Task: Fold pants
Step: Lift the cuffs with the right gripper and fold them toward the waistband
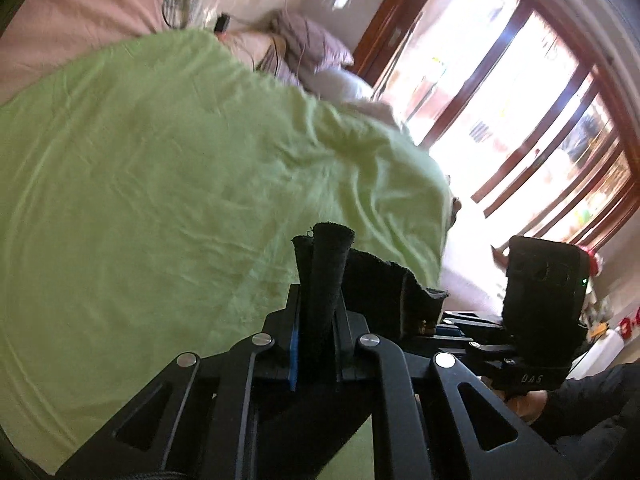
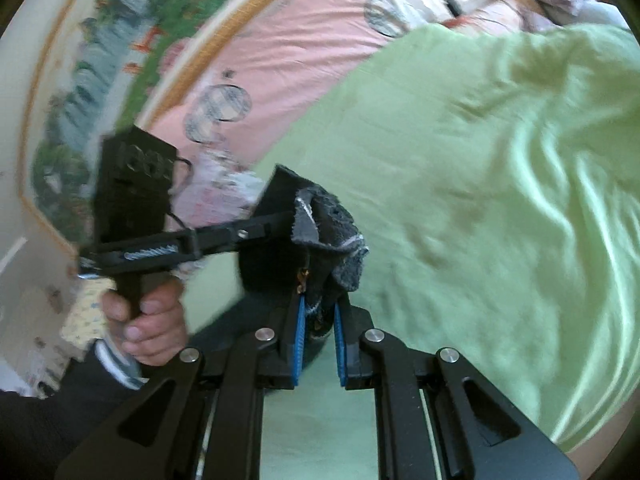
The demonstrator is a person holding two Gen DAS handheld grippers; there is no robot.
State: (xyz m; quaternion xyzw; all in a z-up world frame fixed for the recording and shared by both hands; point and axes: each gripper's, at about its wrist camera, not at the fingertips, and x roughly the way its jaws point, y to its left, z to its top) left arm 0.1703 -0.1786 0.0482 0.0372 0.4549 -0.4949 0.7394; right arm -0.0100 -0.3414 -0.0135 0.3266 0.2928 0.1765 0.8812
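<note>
- Both grippers are up off the bed, and the dark pants (image 1: 384,280) hang between them rather than lying on the green sheet (image 1: 160,168).
- The left gripper (image 1: 320,320) is closed tight on a bunched edge of the pants; a roll of black cloth sticks up from between its blue-padded jaws.
- The right gripper (image 2: 320,320) is also clamped on the cloth, with a grey-black wad, perhaps the waistband or a hem, puffing out above its jaws.
- In the left camera the other gripper sits just off to the right, very near, with only a short bridge of cloth joining the two. So the held edge runs roughly from one gripper to the other, side to side.
- The rest of the pants must hang below the jaws, out of sight of both cameras; I cannot tell how long the free part is or whether it touches the bed.
- The green sheet spreads ahead of both grippers, wrinkled, with a pink sheet (image 2: 280,52) and pillows (image 1: 312,44) beyond it.
- My guess is the next move carries the pants forward and down onto the green sheet. Neither hand is clearly nearer, so both would have to travel together to keep the edge straight.
- Both pictures are smeared, so fine detail is unsure.
</note>
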